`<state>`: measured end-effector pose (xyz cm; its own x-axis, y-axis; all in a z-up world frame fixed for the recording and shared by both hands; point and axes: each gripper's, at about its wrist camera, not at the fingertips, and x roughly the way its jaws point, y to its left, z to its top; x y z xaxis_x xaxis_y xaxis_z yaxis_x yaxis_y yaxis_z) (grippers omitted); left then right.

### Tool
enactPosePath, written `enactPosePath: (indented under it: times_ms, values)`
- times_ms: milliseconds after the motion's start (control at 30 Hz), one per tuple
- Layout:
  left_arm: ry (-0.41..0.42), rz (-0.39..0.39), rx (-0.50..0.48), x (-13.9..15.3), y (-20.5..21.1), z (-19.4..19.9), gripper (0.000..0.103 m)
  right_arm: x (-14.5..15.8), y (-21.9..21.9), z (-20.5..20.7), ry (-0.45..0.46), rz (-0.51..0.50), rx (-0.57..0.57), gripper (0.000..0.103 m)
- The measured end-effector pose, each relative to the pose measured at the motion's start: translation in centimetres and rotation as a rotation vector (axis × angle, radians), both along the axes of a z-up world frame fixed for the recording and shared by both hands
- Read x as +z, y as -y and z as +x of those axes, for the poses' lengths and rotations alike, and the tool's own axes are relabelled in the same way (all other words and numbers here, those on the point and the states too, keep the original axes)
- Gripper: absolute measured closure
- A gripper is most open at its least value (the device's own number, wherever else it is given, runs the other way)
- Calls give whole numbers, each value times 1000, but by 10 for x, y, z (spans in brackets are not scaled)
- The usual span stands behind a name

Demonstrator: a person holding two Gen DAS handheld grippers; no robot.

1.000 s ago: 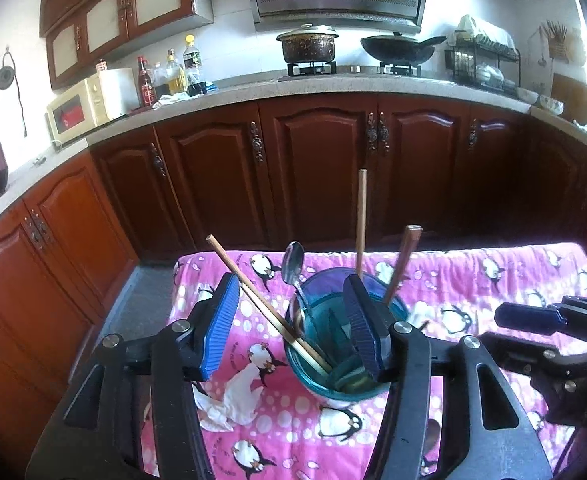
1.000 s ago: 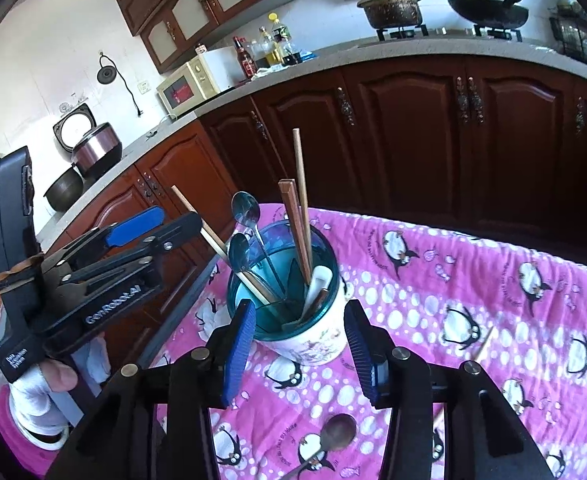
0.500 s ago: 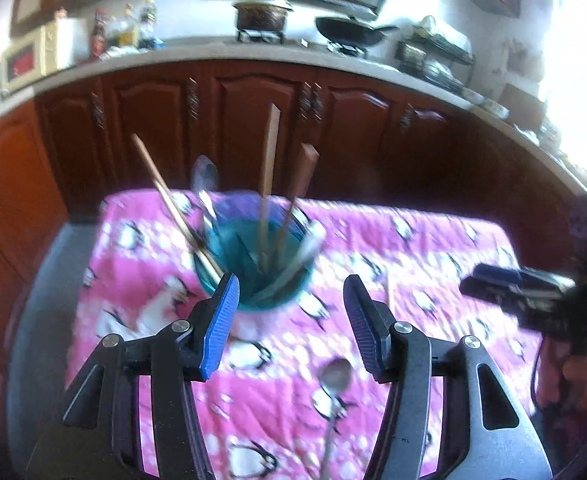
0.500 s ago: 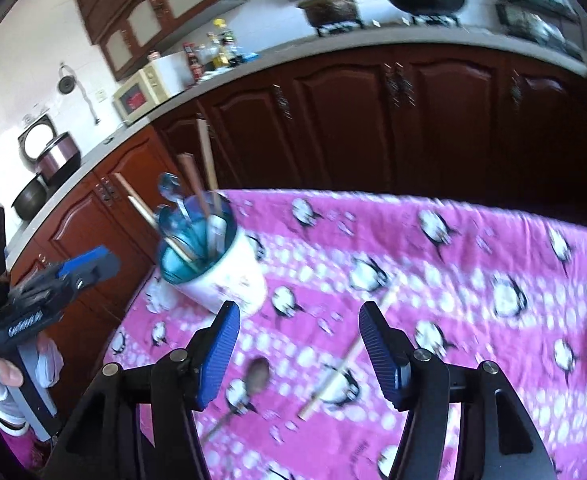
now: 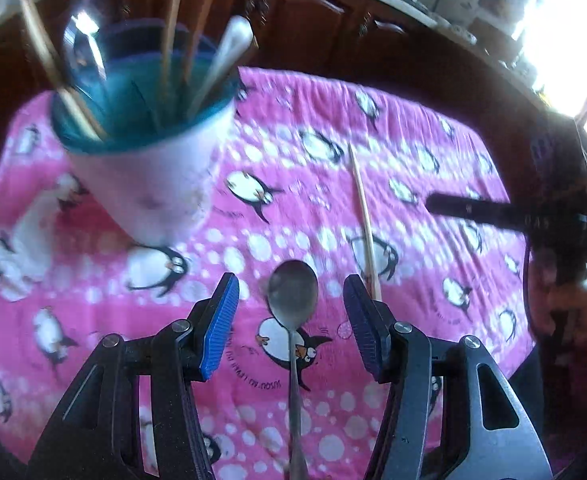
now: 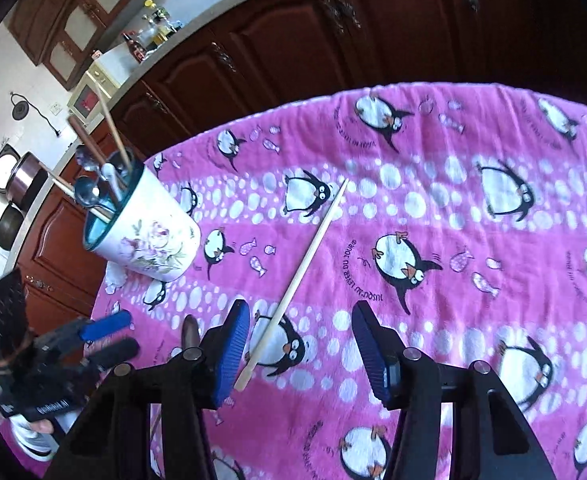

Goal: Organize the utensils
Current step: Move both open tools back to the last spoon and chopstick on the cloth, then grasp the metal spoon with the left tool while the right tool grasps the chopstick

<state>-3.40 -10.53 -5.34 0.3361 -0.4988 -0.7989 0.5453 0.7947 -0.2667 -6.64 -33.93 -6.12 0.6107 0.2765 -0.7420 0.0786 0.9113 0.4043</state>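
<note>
Nearest, the left tool (image 5: 291, 304) stands wide open over the pink penguin cloth (image 5: 413, 184) on the desk, its pads either side of a metal spoon (image 5: 292, 296) lying flat and touching neither. The right tool (image 6: 300, 342) is closing with nothing gripped; a loose chopstick (image 6: 297, 280) lies on the cloth, its near end just beside the left pad. Beyond the spoon, to its left, stands the utensil cup (image 5: 153, 172), holding spoons and chopsticks.
</note>
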Motion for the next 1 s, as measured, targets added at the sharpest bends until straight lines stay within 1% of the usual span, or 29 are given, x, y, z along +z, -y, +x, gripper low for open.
enactPosePath:
  times_ms: [167,300,467,567,667,767,833,867,933,1000]
  values:
    - [-43,-7,-55,-22,7,15,49,-14,3,22,-15,31,14,53]
    - [-45,0,-98,-29,17,23,49,-23,7,44,-37,30,19,53]
    - [-61,21,-165,-38,28,34,49,-30,17,70,-59,49,11,53]
    - [-63,53,-219,-42,31,35,50,-32,19,82,-71,49,21,53]
    - [-58,79,-266,-43,33,36,59,-35,22,94,-79,54,27,53]
    - [-63,79,-290,-41,32,39,61,-34,25,102,-76,59,24,53]
    - [-59,89,-298,-42,32,41,65,-35,25,109,-79,55,20,53]
    - [-60,93,-301,-43,33,41,69,-36,24,112,-82,50,18,55]
    - [-62,98,-312,-45,35,40,74,-35,21,118,-84,10,17,63]
    - [-54,109,-327,-45,38,39,85,-35,15,124,-94,-56,19,78]
